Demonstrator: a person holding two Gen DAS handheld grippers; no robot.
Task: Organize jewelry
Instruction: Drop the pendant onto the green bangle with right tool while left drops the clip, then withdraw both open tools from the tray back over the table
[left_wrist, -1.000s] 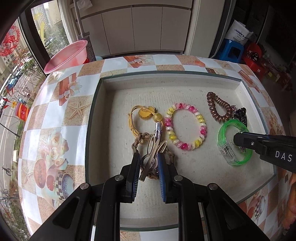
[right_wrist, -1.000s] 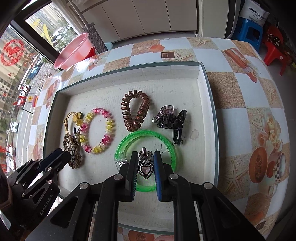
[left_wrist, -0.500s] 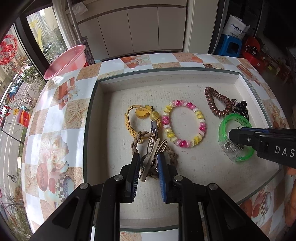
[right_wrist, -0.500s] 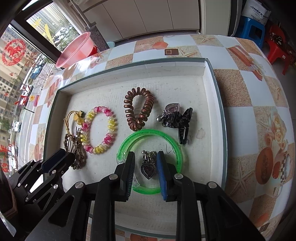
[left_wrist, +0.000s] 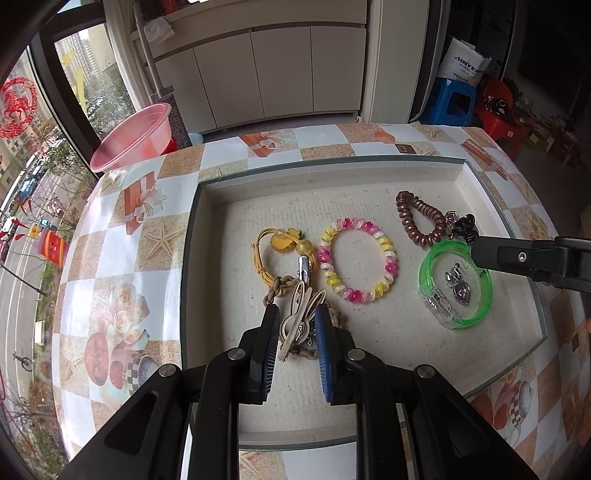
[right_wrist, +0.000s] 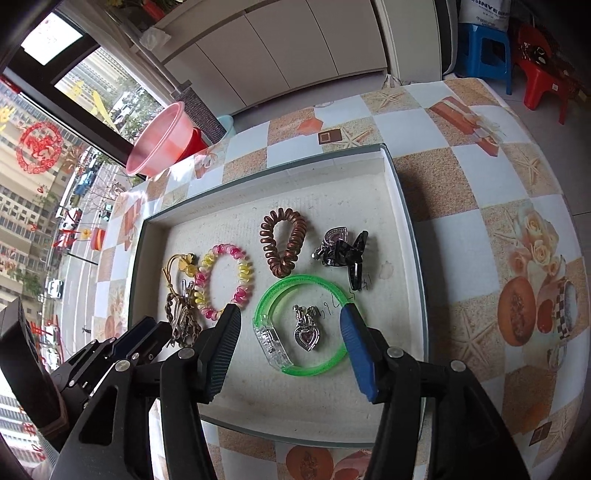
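A shallow white tray (left_wrist: 218, 258) (right_wrist: 406, 221) holds the jewelry. My left gripper (left_wrist: 295, 317) is shut on a beige rabbit-shaped hair clip (left_wrist: 301, 308), above a braided brown bracelet (left_wrist: 334, 314) and beside a yellow cord bracelet (left_wrist: 266, 254). A pink-and-yellow bead bracelet (left_wrist: 386, 258) (right_wrist: 243, 273) lies in the middle. My right gripper (right_wrist: 288, 334) is open and empty, above a heart pendant (right_wrist: 306, 334) (left_wrist: 461, 293) that lies inside a green bangle (right_wrist: 280, 295) (left_wrist: 428, 266). A brown coil hair tie (right_wrist: 284, 262) and a black claw clip (right_wrist: 351, 258) lie behind.
The tray sits on a table with a checked seashell cloth (left_wrist: 122, 258) (right_wrist: 498, 206). A pink plastic basin (left_wrist: 133, 140) (right_wrist: 162, 140) stands off the far left edge. Blue and red stools (right_wrist: 491, 44) stand on the floor behind.
My right gripper has opened, let go of the heart pendant inside the green bangle, and drawn back. My left gripper has stayed shut on the hair clip and lifted slightly.
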